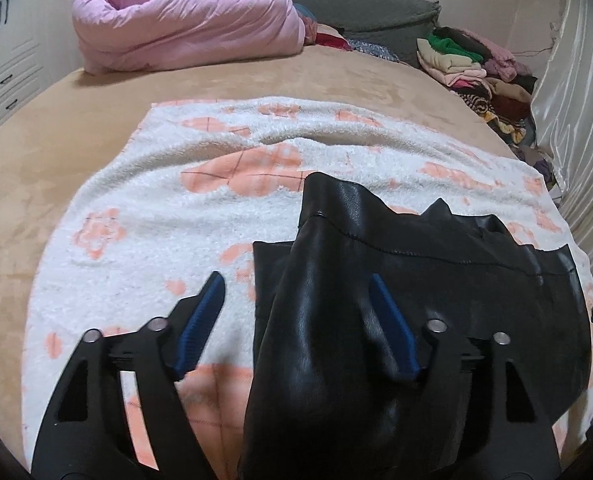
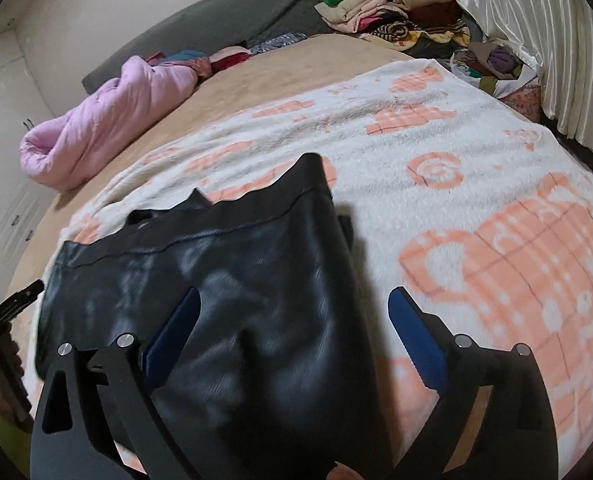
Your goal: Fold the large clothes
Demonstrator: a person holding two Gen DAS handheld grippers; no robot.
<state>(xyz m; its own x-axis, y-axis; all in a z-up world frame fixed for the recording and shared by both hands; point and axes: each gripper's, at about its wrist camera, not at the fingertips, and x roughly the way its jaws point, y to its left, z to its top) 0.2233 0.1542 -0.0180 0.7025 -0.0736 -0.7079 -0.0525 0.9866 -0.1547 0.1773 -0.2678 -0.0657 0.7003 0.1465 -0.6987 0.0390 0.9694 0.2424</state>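
Black garment (image 1: 336, 320) – blanket (image 1: 156, 220) underneath.

You are working in a home bedroom: a bed (image 1: 96, 120) in tan covering is carrying a white-and-peach blanket (image 1: 144, 216), a rolled pink duvet (image 1: 176, 24) is lying near the grey headboard (image 1: 356, 0), clothes (image 1: 484, 76) are piling beside pale curtains (image 1: 576, 100), and white wardrobes (image 1: 4, 60) are lining the wall.

Left claw (image 1: 296, 320): black angular arms showing silver round pins, ribbed blue pads (image 1: 200, 326) lining the fingers. Right claw (image 2: 294, 338): wearing identical black arms, silver pins, blue pads (image 2: 418, 344).
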